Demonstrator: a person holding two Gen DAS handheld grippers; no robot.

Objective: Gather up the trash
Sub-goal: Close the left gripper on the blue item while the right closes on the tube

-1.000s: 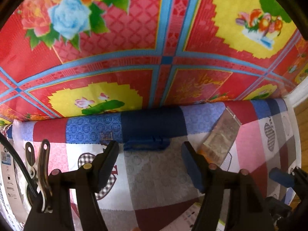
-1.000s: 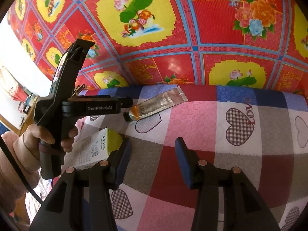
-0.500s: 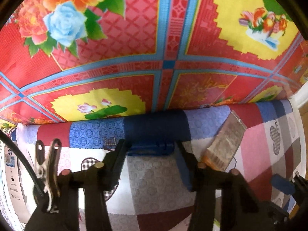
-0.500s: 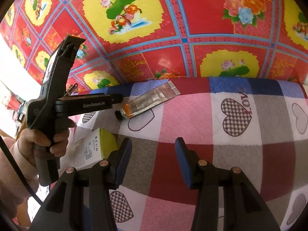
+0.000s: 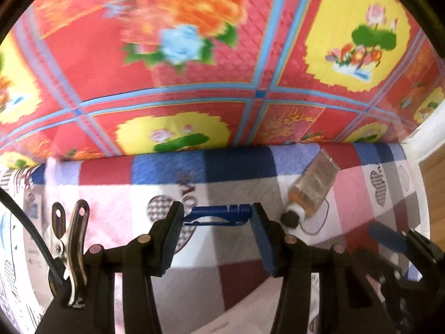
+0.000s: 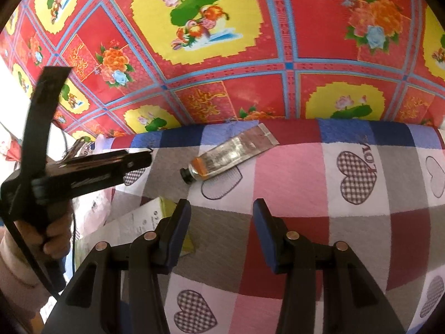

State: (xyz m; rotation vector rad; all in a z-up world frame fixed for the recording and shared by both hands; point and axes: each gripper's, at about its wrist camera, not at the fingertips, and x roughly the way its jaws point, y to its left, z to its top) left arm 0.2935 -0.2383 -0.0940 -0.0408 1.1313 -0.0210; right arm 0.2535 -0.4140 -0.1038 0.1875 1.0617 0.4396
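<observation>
Left gripper [image 5: 218, 218] jaws grip a blue clip [image 5: 218, 215] above the checked cloth [image 5: 239, 275]; right gripper [image 6: 221, 217] jaws open, empty.

A checked blanket [image 6: 292, 172] with gingham hearts covered the surface, a red floral cloth [image 6: 319, 27] with yellow medallions and blue bands lay behind it.

The left hand-held gripper [image 5: 217, 218], black with blue-padded fingers [image 5: 260, 233], is pointed steeply downward, and its jaws are clamped on a blue plastic clip [image 5: 219, 215]. It is gripped by a hand [image 6: 52, 233] in a pale sleeve. The right hand-held gripper [image 6: 221, 222] is held half-open, with nothing between its pads.
</observation>
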